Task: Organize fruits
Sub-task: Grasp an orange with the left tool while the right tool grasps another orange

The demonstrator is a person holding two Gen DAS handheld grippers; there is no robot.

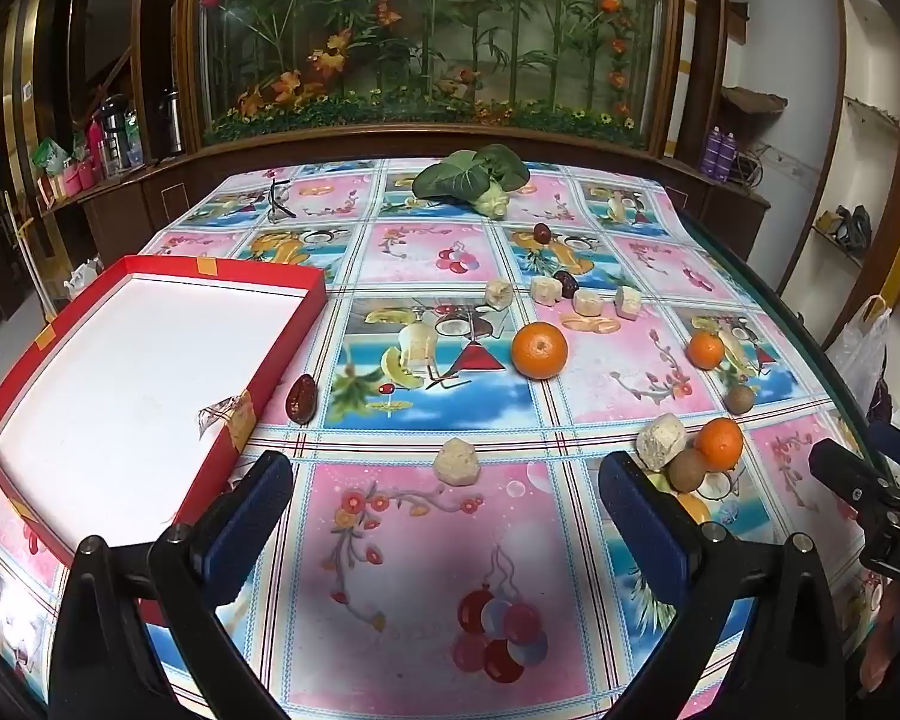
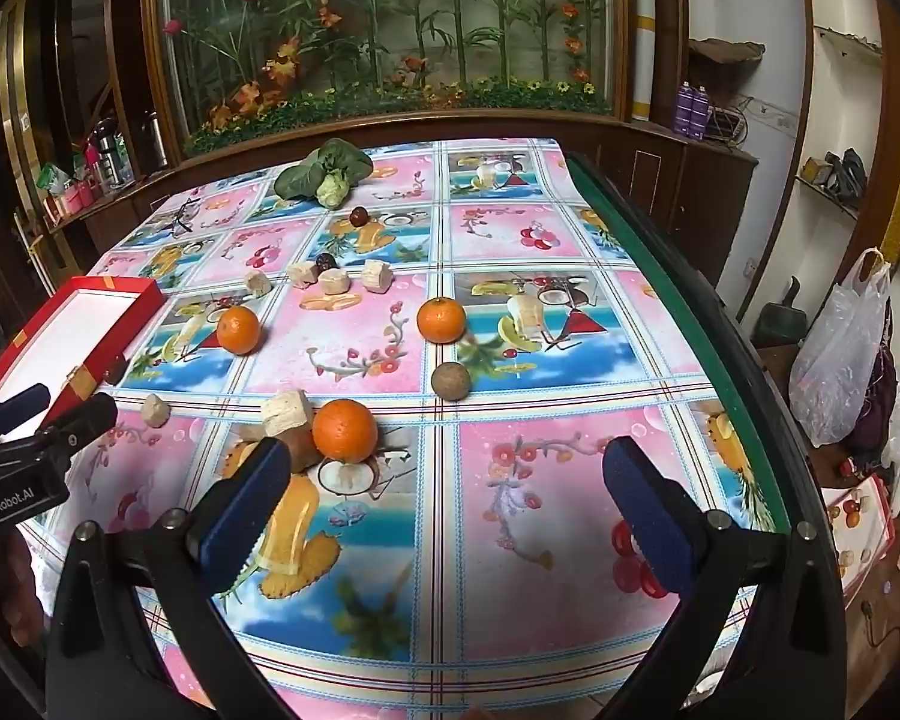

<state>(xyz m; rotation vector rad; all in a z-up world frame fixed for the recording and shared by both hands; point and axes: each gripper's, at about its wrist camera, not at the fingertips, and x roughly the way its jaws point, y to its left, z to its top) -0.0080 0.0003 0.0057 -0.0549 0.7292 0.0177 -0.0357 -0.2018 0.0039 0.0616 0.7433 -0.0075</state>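
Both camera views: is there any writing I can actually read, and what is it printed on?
"GenRobot.AI": white letters on the black body of the left gripper, seen in the right wrist view.
"DA9", cut off by the picture edge: a white-on-black label on the right gripper, seen in the left wrist view.
The purple bottles on the sideboard and the green packet on the shelf carry print too small to read.
The red box shows no words.

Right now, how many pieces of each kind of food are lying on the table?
Oranges: 3
Dark red dates: 3
Brown round fruits: 2
Pale chunks: 6
Leafy green: 1
Total: 15
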